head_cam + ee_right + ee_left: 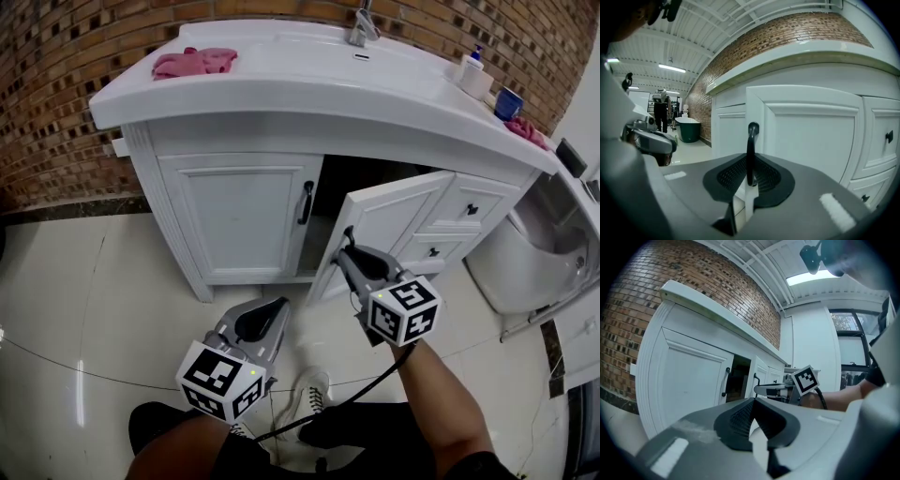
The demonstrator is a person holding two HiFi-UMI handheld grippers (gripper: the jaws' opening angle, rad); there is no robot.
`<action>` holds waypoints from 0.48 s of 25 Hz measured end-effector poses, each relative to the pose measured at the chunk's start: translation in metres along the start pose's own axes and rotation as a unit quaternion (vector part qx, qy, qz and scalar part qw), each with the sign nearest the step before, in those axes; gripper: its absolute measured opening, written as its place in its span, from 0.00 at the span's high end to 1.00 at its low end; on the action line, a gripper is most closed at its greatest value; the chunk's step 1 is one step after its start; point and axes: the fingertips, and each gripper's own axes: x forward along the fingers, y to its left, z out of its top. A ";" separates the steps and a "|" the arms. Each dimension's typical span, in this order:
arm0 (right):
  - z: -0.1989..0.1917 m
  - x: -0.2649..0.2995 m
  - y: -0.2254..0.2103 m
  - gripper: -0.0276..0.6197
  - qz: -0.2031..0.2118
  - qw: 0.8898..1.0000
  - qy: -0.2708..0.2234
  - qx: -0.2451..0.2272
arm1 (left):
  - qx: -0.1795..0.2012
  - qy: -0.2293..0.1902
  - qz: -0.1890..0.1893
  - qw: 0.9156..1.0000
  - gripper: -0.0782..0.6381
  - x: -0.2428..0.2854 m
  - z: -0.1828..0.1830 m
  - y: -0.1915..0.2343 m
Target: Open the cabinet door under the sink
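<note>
We hold the right gripper up at the white vanity cabinet under the sink. In the right gripper view its jaws are clamped on the upright black handle of the right cabinet door, and the bar runs straight up from between the ribbed pads. That door stands partly open, its handle edge swung out from the cabinet front, with a dark gap showing between it and the left cabinet door. The left door is closed, its own black pull at its right edge.

We carry the left gripper lower and to the left, near the tiled floor and apart from the cabinet. Its jaws are together with nothing between them, as the left gripper view shows.

On the counter a pink cloth lies at the left end, and a faucet stands at the back against the brick wall. Two small drawers sit to the right of the open door.
</note>
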 end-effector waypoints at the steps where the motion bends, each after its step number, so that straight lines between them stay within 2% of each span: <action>1: -0.001 -0.004 0.001 0.88 0.001 1.000 -0.001 0.000 | 0.002 0.001 -0.001 1.000 0.89 0.000 0.000 -0.002; 12: -0.009 -0.046 0.004 0.88 0.024 0.999 -0.024 -0.002 | 0.009 0.011 -0.009 1.000 0.89 -0.002 -0.007 -0.020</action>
